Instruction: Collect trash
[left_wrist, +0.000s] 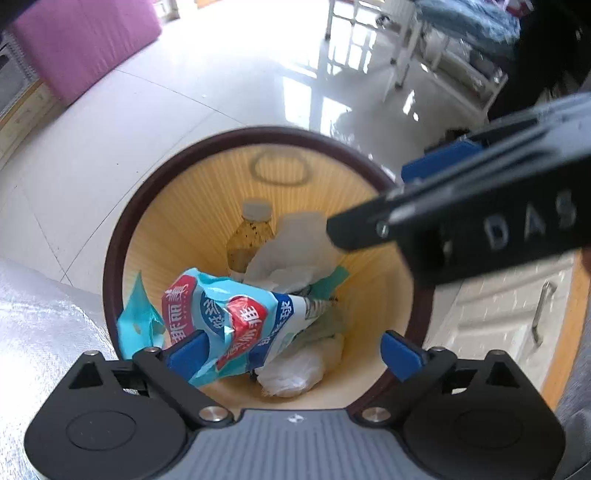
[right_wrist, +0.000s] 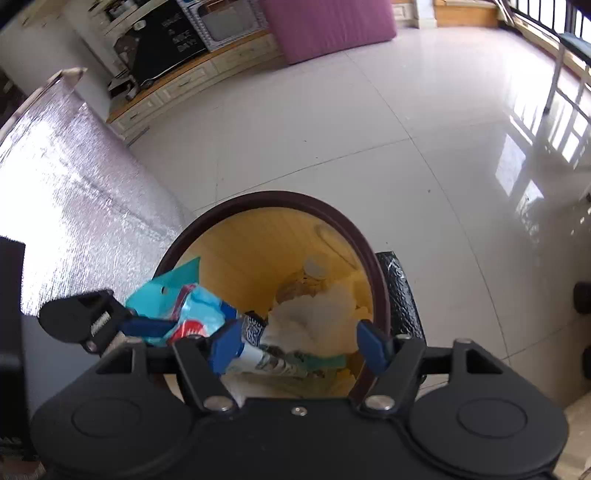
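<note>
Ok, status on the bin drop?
Left claw open, right claw open. Wrapper and tissue in bin. Nothing in the way.

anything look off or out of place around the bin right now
Mostly tidy: tissue, a bottle and other scraps lie inside the bin. One oddity: the crumpled blue and red wrapper sits high, and a teal piece beside it pokes up over the near rim rather than lying fully inside.
</note>
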